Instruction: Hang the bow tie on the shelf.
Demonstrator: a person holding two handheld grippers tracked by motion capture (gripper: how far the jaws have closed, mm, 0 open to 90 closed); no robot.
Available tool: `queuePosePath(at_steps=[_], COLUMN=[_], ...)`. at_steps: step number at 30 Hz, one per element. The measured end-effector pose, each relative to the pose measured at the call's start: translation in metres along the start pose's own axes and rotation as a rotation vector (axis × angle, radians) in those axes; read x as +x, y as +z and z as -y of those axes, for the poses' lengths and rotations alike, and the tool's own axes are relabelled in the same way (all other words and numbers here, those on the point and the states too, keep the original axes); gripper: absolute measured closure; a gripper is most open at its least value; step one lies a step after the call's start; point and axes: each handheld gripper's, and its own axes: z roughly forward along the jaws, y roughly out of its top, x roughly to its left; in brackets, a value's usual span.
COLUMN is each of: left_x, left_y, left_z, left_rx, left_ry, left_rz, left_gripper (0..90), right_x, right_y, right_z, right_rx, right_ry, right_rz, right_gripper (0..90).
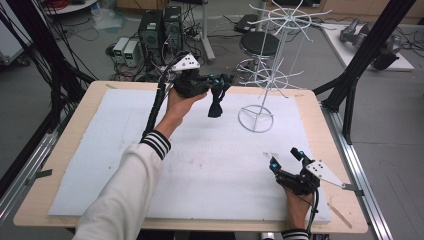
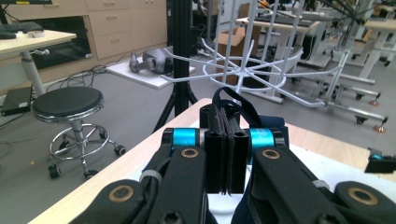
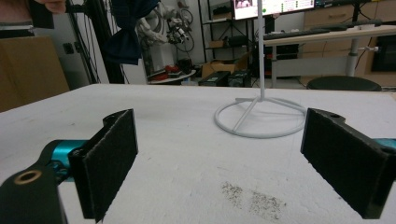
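My left gripper (image 1: 220,82) is raised over the far side of the table, shut on the strap of a dark bow tie (image 1: 216,106) that dangles below it. In the left gripper view the jaws pinch the dark strap (image 2: 227,140), and the white wire rack (image 2: 243,70) stands just ahead. That rack (image 1: 272,65) rises from a ring base (image 1: 256,119) to the right of the bow tie. My right gripper (image 1: 286,159) rests low at the near right of the table, open, with nothing between its pads (image 3: 109,161). From there the bow tie (image 3: 123,42) hangs at upper left.
A white foam sheet (image 1: 150,160) covers the wooden table (image 1: 65,150). A black stool (image 1: 260,45), computer boxes (image 1: 160,27) and cables sit on the floor behind the table. Black frame posts (image 1: 367,50) stand at the right.
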Motion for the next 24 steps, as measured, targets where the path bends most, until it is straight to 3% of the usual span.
queuePosePath(at_steps=[2, 4, 8, 17, 21, 24], left_x=[0.001, 0.002, 0.001, 0.001, -0.002, 0.000], left_y=[0.003, 0.011, 0.017, 0.027, 0.034, 0.036], left_z=[0.002, 0.001, -0.004, -0.012, -0.015, -0.014], left_rx=[0.004, 0.041, -0.002, -0.009, -0.025, -0.046], left_ry=[-0.004, 0.001, -0.013, -0.022, -0.005, -0.032], left_rz=[0.002, 0.005, 0.016, 0.014, 0.017, 0.015], left_gripper=[88.6, 88.6, 88.6, 88.6, 88.6, 88.6], right_x=[0.000, 0.000, 0.000, -0.001, -0.001, -0.001], right_y=[0.000, 0.000, -0.001, 0.000, -0.001, -0.001], right_z=[0.000, 0.000, 0.000, 0.000, 0.000, 0.000], right_rx=[-0.004, -0.006, -0.006, -0.012, -0.010, -0.009], right_ry=[-0.006, -0.007, 0.004, 0.001, 0.007, 0.014], right_rz=[-0.001, 0.000, 0.000, 0.002, 0.000, 0.001], right_gripper=[10.1, 10.1, 10.1, 10.1, 10.1, 10.1])
